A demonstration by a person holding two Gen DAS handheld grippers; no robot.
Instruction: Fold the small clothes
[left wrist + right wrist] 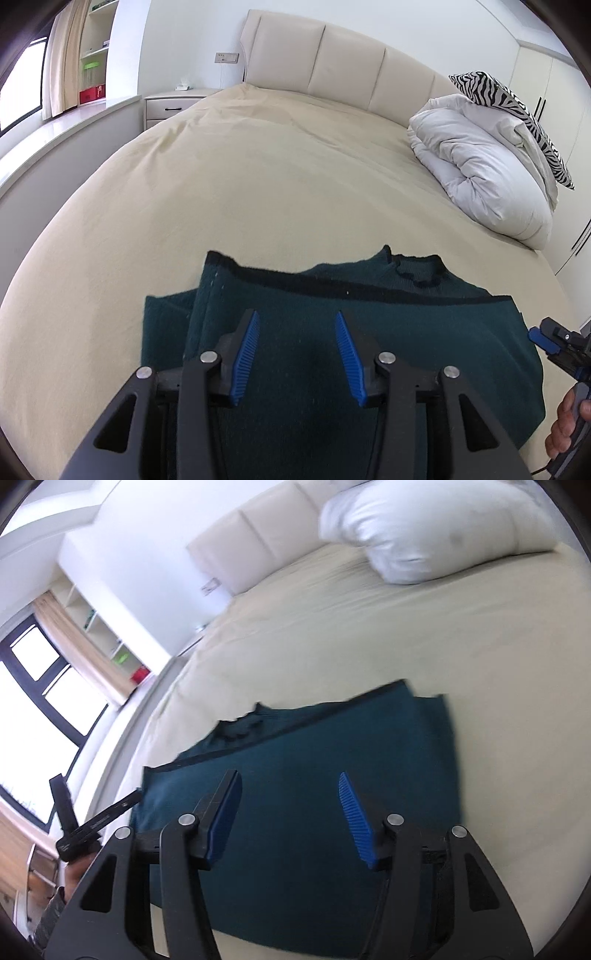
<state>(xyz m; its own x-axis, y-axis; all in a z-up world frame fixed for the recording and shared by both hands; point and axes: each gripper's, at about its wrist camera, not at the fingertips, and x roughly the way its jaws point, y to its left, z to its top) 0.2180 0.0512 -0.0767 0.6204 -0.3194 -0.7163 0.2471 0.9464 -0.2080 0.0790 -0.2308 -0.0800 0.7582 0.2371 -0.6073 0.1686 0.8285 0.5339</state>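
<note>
One dark green sweater [332,332] lies folded on the near part of the beige bed [240,177], its long axis left to right, its collar toward the far headboard [332,62]. I see my left gripper [297,356] half open above it, holding nothing. My right gripper [290,818] is also parted and empty.

One dark green sweater [369,350] lies on one bed [258,184]. Two grippers are in view — the left gripper [297,317] and the right gripper [290,779], each with two blue pads. One white folded duvet [480,166], one zebra-striped pillow [517,110], one nightstand [166,107] — and one red box [90,95] on the shelves.
</note>
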